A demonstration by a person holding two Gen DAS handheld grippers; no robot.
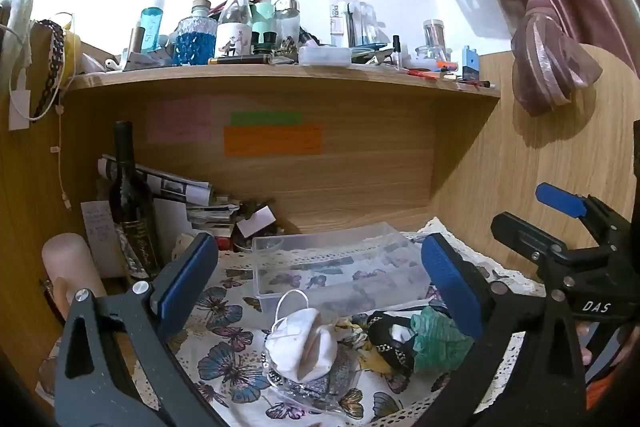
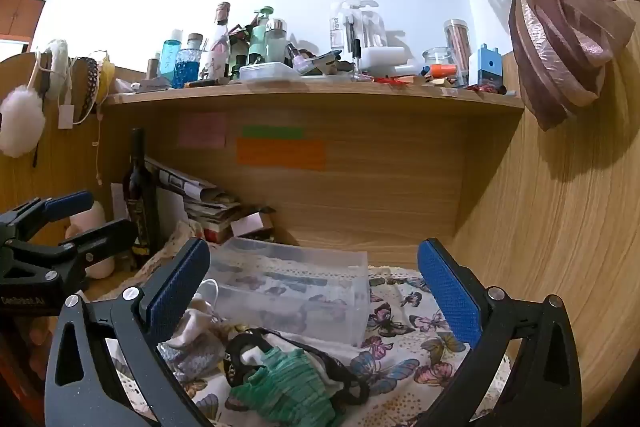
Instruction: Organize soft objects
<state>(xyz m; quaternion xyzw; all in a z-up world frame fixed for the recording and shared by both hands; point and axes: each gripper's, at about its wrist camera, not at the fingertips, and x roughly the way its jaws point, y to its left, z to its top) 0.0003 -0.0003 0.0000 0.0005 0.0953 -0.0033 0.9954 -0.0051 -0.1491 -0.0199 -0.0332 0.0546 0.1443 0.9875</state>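
A clear plastic box [image 1: 340,263] stands on the butterfly-print cloth [image 1: 224,359] in a wooden desk nook. In front of it lie a white face mask [image 1: 302,345], a black lace band [image 1: 386,341] and a green ruffled cloth piece [image 1: 436,339]. My left gripper [image 1: 320,279] is open and empty above the mask. My right gripper [image 2: 314,291] is open and empty above the green piece [image 2: 284,383] and the black band [image 2: 240,347], with the box [image 2: 296,287] just behind. The mask [image 2: 196,323] lies at its left finger.
A dark wine bottle [image 1: 130,203], a pale candle [image 1: 70,267] and stacked papers [image 1: 200,203] crowd the back left. The shelf [image 1: 280,77] above holds many bottles. A pink curtain [image 1: 552,59] hangs at right. The other gripper [image 1: 568,239] sits close at right.
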